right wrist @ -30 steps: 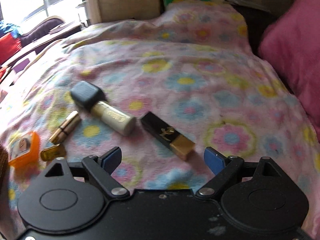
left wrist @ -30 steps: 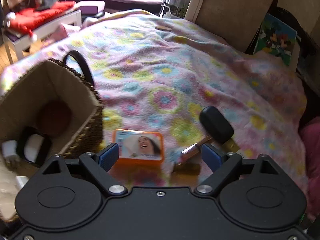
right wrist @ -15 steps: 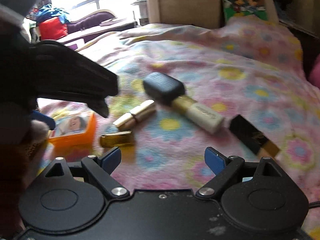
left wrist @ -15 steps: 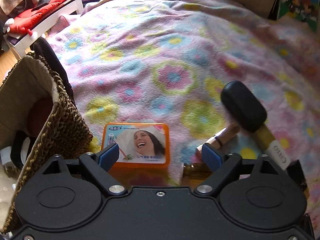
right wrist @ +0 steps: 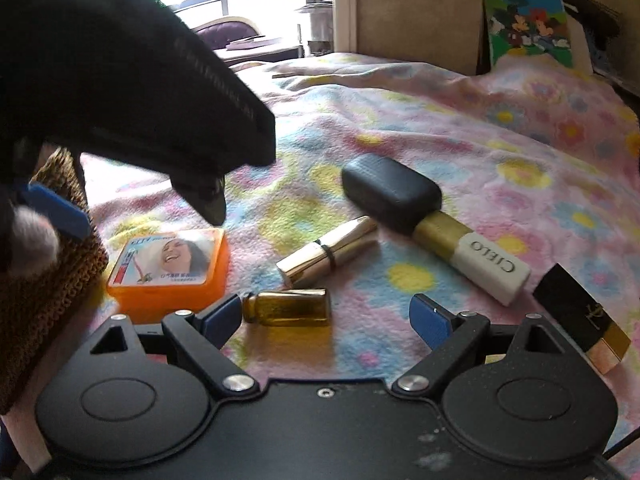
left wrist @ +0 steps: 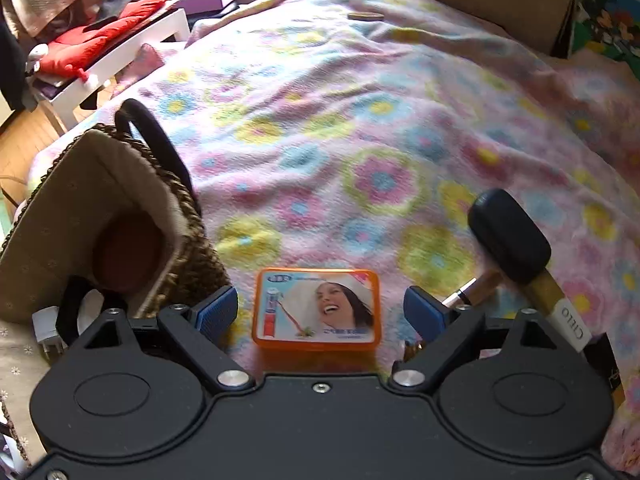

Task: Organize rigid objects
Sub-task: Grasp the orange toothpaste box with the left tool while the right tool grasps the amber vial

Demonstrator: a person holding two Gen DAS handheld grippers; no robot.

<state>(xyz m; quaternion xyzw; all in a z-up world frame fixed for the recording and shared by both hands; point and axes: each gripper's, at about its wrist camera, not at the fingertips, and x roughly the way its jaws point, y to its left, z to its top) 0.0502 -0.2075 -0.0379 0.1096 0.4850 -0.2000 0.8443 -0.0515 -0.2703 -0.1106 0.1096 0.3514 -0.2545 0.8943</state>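
Note:
An orange box with a smiling woman's picture (left wrist: 316, 306) lies on the flowered blanket, between the open fingers of my left gripper (left wrist: 320, 314); it also shows in the right wrist view (right wrist: 170, 270). My right gripper (right wrist: 326, 316) is open around a small amber bottle (right wrist: 290, 307). Beyond it lie a gold lipstick (right wrist: 328, 250), a black-capped CIELO bottle (right wrist: 432, 226) and a black and gold tube (right wrist: 584, 318). The left gripper's black body (right wrist: 120, 92) fills the upper left of the right wrist view.
A woven basket (left wrist: 120, 216) with a black handle stands left of the orange box and holds a few items. A pink flowered blanket (left wrist: 380, 120) covers the bed. A white bench with red cushions (left wrist: 100, 40) stands far left. A picture book (right wrist: 528, 26) leans at the headboard.
My left gripper has centred on the orange box, which now sits between its fingers. My right gripper has swung left and come down around the amber bottle.

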